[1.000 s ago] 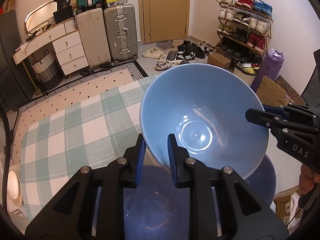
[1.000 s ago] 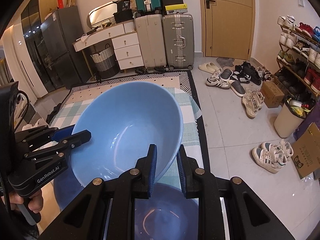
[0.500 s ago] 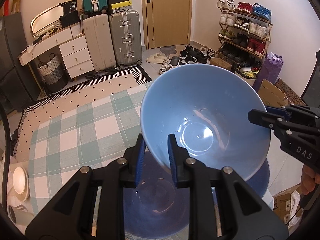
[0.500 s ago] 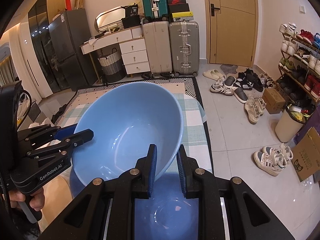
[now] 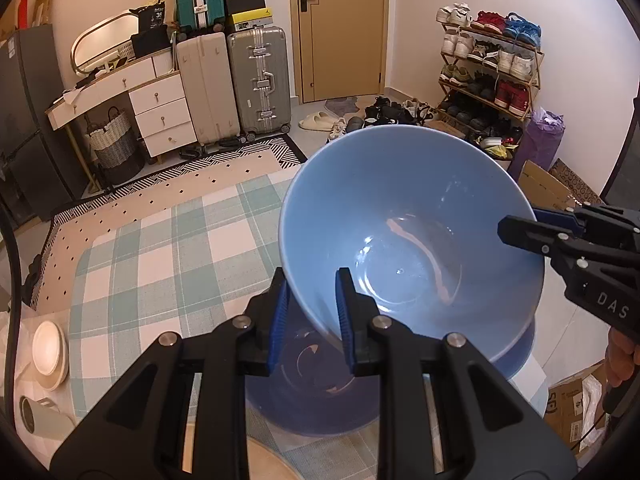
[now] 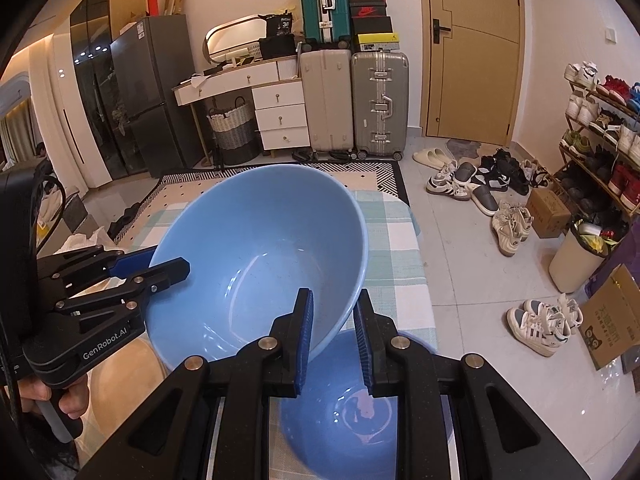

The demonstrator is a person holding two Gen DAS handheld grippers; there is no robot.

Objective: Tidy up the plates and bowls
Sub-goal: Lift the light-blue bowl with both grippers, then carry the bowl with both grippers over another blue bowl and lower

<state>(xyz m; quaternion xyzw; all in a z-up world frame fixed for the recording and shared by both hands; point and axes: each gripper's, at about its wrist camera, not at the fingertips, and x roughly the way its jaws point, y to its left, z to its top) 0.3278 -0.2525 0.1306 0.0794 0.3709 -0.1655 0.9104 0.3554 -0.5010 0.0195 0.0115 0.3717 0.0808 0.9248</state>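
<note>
Rigid, glazed, likely slippery and breakable blue bowl is gripped at opposite rim edges by left gripper and right gripper jaws, above a second bowl.

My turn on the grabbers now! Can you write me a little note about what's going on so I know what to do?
Left gripper: shut on the rim of the light blue bowl.
Right gripper: shut on the opposite rim.
The bowl hangs tilted in the air above a darker blue bowl on the checked tablecloth.
White plates sit at the cloth's left edge.
Left: set the bowl down, probably in the other bowl.
</note>
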